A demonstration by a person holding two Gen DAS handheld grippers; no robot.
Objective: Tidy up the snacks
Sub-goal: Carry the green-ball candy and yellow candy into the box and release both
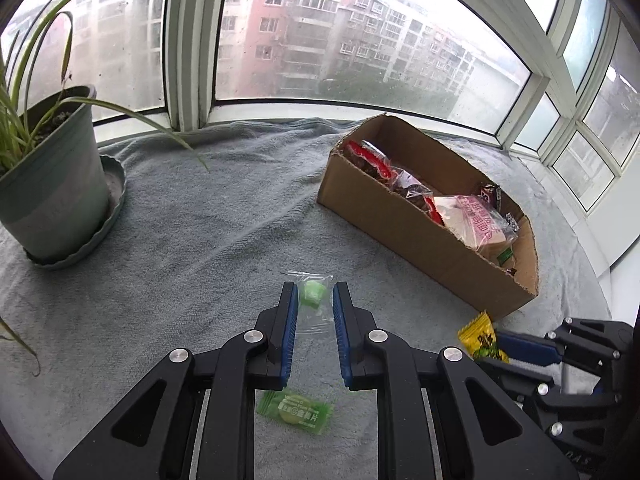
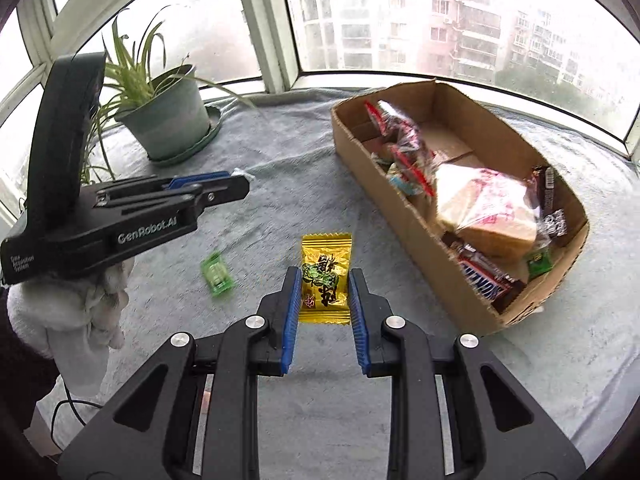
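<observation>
Between the right claw's point(image 2: 324, 298) parted jaws lies a yellow foil candy packet point(image 2: 325, 278), ungripped. Left claw point(image 1: 316, 312), open too, straddles a clear-wrapped green sweet point(image 1: 313, 294); a flat green packet point(image 1: 295, 411) lies beneath it. Right of both, the brown cardboard box point(image 2: 404, 216) already holds most snacks, so three remain.

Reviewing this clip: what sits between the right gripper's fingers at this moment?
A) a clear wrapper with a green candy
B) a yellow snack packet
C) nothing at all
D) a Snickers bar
B: in the right wrist view the yellow snack packet lies on the grey towel between the spread fingers of the right gripper, outside the cardboard box.
</observation>
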